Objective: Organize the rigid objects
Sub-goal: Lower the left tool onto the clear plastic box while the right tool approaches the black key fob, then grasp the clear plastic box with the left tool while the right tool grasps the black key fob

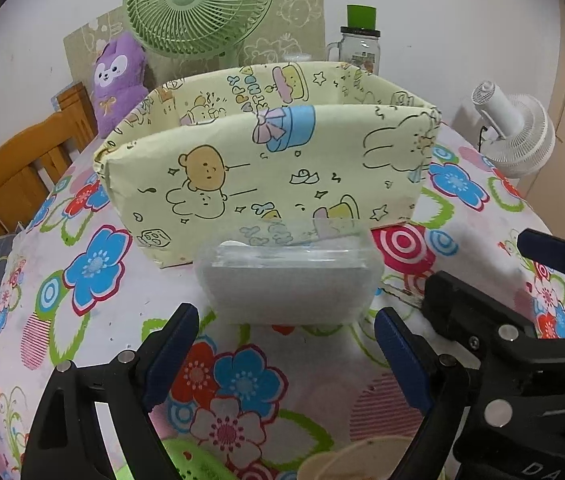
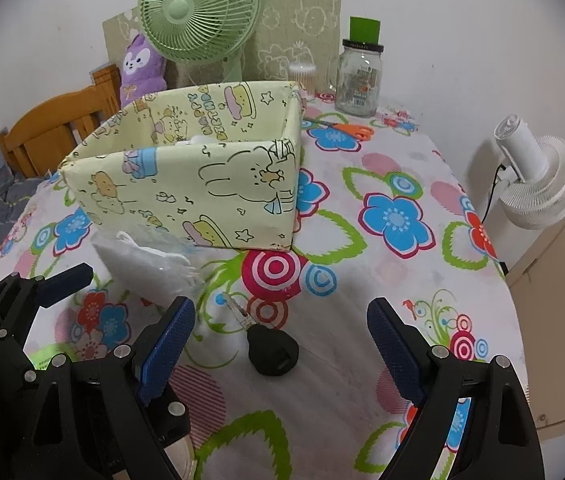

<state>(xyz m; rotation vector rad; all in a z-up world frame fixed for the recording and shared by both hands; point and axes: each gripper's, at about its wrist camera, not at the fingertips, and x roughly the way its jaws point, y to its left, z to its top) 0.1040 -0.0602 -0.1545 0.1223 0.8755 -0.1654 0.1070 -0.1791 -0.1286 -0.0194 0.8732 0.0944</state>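
the table [image 2: 422, 280], under a flowered cloth, fills both views; its near edge is cut off by the grippers. on it stands the yellow cartoon-print box [image 1: 266, 168], open on top. its inside is mostly hidden, though the right wrist view shows a bit of something white past the front wall, too little to name. behind the box a green fan [image 1: 198, 4], a purple plush [image 1: 116, 80] and a jar [image 2: 358, 80] are partly blocked; orange scissors [image 2: 346, 130] lie by the jar. a white fan [image 2: 538, 184] sits off the table's right side.

just in front of the box sits a clear plastic tub [image 1: 288, 276], frosted, contents hard to make out. the left gripper [image 1: 286, 348] has its jaws apart, one on each side of the tub's near face, not touching it. the right gripper [image 2: 280, 344] is likewise spread wide, empty. between its jaws a black car key [image 2: 272, 348] lies flat on the cloth, blade pointing toward the tub. green and beige shapes at the bottom of the left wrist view are cut off and unclear.
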